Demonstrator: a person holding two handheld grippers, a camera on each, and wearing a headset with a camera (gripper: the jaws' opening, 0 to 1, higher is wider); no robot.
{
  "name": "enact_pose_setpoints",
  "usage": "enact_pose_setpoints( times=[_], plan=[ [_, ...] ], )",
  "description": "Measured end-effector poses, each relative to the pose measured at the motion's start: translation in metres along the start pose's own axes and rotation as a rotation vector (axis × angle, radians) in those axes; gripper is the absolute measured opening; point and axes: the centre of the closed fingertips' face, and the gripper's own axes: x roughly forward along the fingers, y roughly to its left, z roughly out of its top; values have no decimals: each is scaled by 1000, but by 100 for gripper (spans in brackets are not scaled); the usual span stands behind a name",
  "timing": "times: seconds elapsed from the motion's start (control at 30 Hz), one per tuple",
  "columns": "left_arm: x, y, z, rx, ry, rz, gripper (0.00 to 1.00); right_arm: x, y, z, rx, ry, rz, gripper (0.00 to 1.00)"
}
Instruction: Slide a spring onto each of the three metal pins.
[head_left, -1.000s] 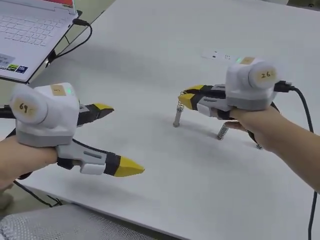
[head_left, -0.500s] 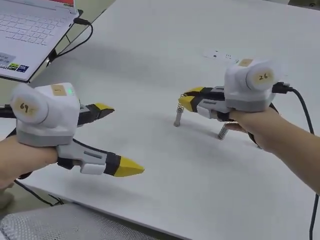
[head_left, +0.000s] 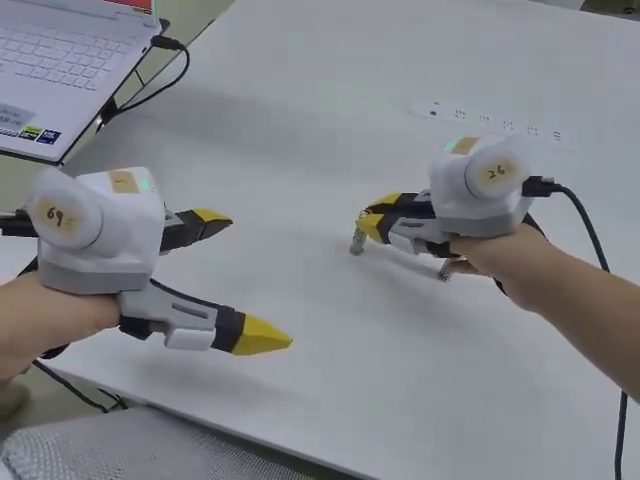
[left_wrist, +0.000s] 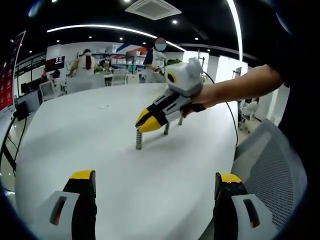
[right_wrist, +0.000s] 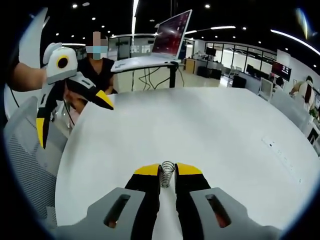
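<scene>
The right tool (right_wrist: 167, 170) pinches a ribbed steel coil spring (right_wrist: 167, 176) between its yellow tips, over a slim upright metal pin (left_wrist: 138, 145) on the smooth white bench (right_wrist: 200, 125). Farther ahead, the left tool (left_wrist: 155, 176) hangs released, jaws wide apart.

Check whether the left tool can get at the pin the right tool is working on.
Probably yes: bare table lies between the open left tool and the pin. But the right tool is shut on the spring at its top, leaving just the lower part free.
</scene>
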Motion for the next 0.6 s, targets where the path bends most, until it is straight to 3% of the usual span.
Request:
enact_pose_setpoints(
  times=[0.2,0.6],
  plan=[
    [0,1,1,0,-2,0,96,7,5,-12,-50,56,8,8],
    [4,-4,6,5,-2,-13,96,5,1,-12,-68,63,10,9]
  ],
)
